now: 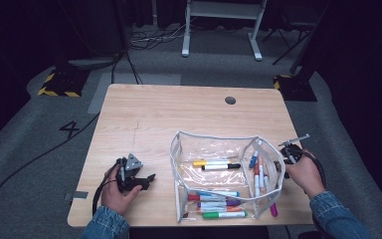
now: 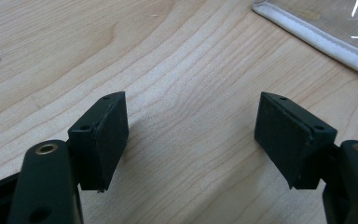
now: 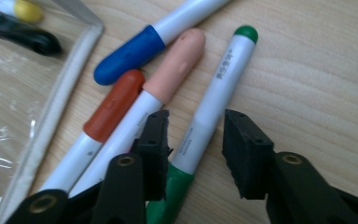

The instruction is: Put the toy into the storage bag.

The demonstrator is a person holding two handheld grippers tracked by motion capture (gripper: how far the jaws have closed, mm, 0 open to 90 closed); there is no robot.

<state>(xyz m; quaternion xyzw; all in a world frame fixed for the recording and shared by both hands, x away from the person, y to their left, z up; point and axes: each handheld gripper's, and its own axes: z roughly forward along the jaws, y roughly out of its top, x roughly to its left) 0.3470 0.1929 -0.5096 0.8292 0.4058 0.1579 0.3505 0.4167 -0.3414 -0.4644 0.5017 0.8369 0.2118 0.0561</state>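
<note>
Right gripper [image 3: 193, 135] is straddling the green marker [image 3: 213, 105], jaws not yet clamping it. Left gripper [image 2: 191, 135] is resting released on the table [image 2: 177, 60].

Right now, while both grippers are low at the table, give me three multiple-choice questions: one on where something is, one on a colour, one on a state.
1. Where does the green marker lie?
A. Inside the clear pouch
B. Between the jaws of the right hand-held gripper
C. Under the left hand-held gripper

2. What colour is the marker next to the yellow marker inside the pouch?
A. Pink
B. Purple
C. Black

3. How do the left hand-held gripper's jaws stand?
A. Wide apart over the bare table
B. Shut on a marker
C. Clamped on the pouch's edge

Answers: B, the right gripper view shows the jaws either side of its white barrel; C, it has a black cap; A, just wood grain shows between the pads.
</note>
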